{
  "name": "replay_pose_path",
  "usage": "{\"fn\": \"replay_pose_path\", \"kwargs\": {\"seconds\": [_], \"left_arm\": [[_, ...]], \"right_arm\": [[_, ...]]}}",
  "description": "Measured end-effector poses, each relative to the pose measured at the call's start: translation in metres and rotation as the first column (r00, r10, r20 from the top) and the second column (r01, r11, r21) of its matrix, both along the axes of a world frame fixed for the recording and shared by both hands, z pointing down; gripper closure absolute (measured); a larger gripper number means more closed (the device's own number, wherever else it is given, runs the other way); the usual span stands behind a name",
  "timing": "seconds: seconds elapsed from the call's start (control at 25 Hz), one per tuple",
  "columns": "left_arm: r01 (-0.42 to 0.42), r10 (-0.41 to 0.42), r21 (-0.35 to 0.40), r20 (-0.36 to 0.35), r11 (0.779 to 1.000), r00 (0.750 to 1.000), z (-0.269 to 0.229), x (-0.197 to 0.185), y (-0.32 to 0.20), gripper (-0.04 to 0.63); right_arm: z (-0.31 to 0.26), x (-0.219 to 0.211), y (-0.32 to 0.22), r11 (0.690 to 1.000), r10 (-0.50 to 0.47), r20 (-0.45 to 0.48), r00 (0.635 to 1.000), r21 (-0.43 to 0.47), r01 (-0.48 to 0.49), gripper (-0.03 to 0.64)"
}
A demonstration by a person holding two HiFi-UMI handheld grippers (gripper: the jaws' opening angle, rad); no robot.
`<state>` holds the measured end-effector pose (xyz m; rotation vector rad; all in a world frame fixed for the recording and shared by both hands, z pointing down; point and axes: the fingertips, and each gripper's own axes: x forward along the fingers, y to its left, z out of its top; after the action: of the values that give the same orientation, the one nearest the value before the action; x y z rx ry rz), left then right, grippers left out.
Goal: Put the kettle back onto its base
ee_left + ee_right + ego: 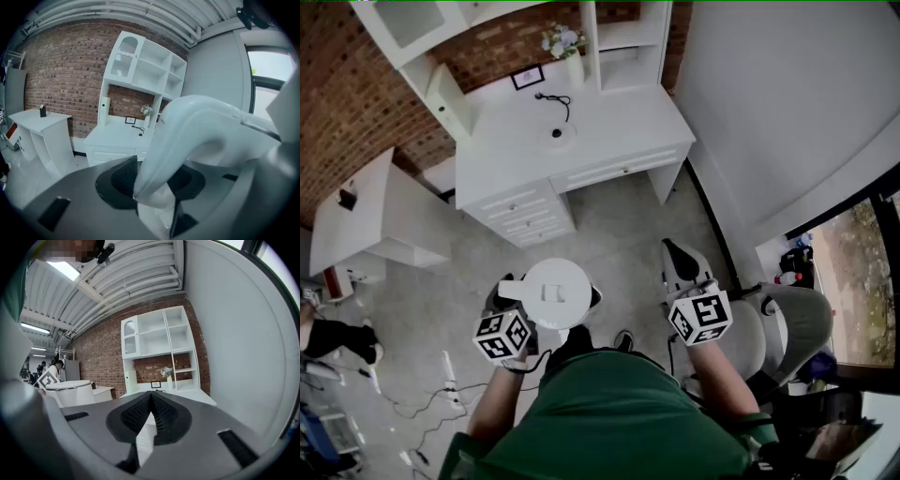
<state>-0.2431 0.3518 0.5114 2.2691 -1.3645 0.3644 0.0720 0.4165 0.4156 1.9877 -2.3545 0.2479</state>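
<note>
In the head view the white kettle (555, 292) hangs in the air over the floor, lid up, in front of the person's body. My left gripper (514, 302) is shut on its handle (187, 136), which crosses between the dark pads in the left gripper view. The round kettle base (557, 134) with its black cord lies on the white desk (609, 127) farther ahead, and shows small in the left gripper view as the base (141, 135). My right gripper (675, 253) floats to the kettle's right, shut (151, 397) with nothing in it. The kettle (70, 392) shows at the left of the right gripper view.
The desk has drawers (525, 211) and a white shelf hutch (619, 37) with a flower vase (565, 47) against a brick wall. A lower white table (366, 211) stands to the left. Cables (422, 403) trail on the floor, a chair (787, 328) sits at the right.
</note>
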Motion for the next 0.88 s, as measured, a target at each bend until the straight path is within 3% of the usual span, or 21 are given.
{"fn": "replay_pose_path", "kwargs": {"seconds": [0.44, 0.88], "left_arm": [[0.066, -0.066, 0.044, 0.001, 0.997, 0.998, -0.021, -0.069, -0.062, 0.414], [0.107, -0.106, 0.078, -0.018, 0.991, 0.994, -0.026, -0.156, -0.144, 0.414]], "right_arm": [[-0.017, -0.034, -0.047, 0.999, -0.008, 0.009, 1.000, 0.047, 0.008, 0.603], [-0.045, -0.066, -0.129, 0.991, 0.090, -0.025, 0.996, 0.105, -0.087, 0.604]]}}
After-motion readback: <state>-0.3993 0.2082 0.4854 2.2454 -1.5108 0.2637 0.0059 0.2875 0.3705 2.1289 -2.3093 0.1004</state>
